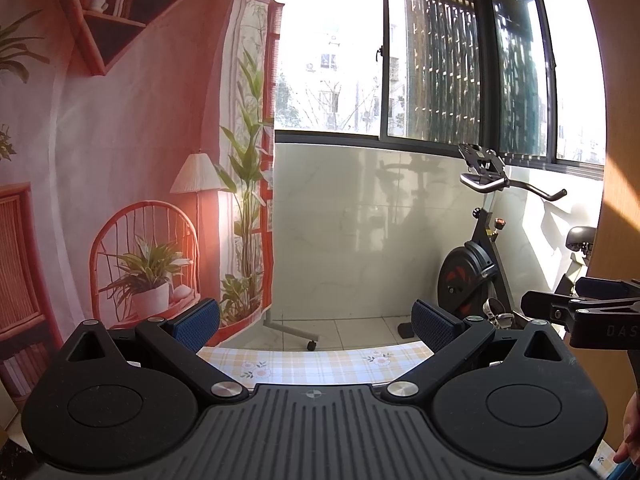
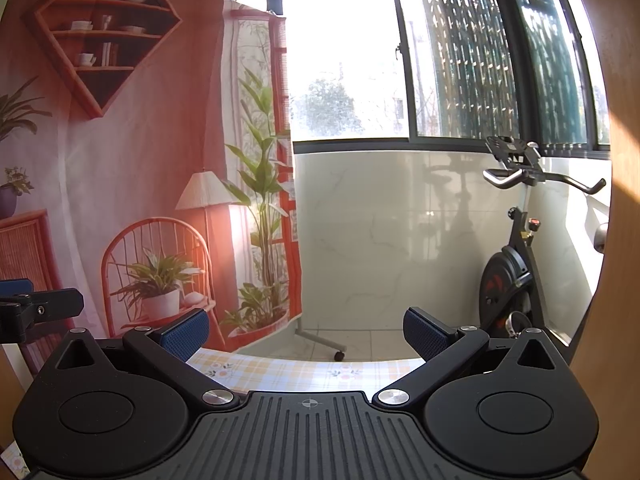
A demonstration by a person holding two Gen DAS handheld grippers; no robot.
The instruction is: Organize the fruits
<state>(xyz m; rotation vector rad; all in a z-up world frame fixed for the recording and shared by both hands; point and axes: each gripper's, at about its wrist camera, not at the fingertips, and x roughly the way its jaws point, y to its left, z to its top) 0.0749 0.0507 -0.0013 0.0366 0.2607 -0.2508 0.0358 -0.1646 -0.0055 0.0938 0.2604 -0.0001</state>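
No fruit shows in either view. My left gripper (image 1: 316,324) is open and empty, its blue pads wide apart, held level above the far edge of a table with a yellow checked floral cloth (image 1: 312,364). My right gripper (image 2: 306,332) is also open and empty above the same cloth (image 2: 304,372). The right gripper's black body shows at the right edge of the left wrist view (image 1: 580,312). The left gripper's body shows at the left edge of the right wrist view (image 2: 36,312). Both cameras point across the room, so most of the tabletop is hidden.
A printed backdrop (image 1: 120,160) of a room hangs on a wheeled stand at left. A black exercise bike (image 1: 480,264) stands at right by the tiled wall and windows. A wooden panel (image 2: 616,240) borders the right side.
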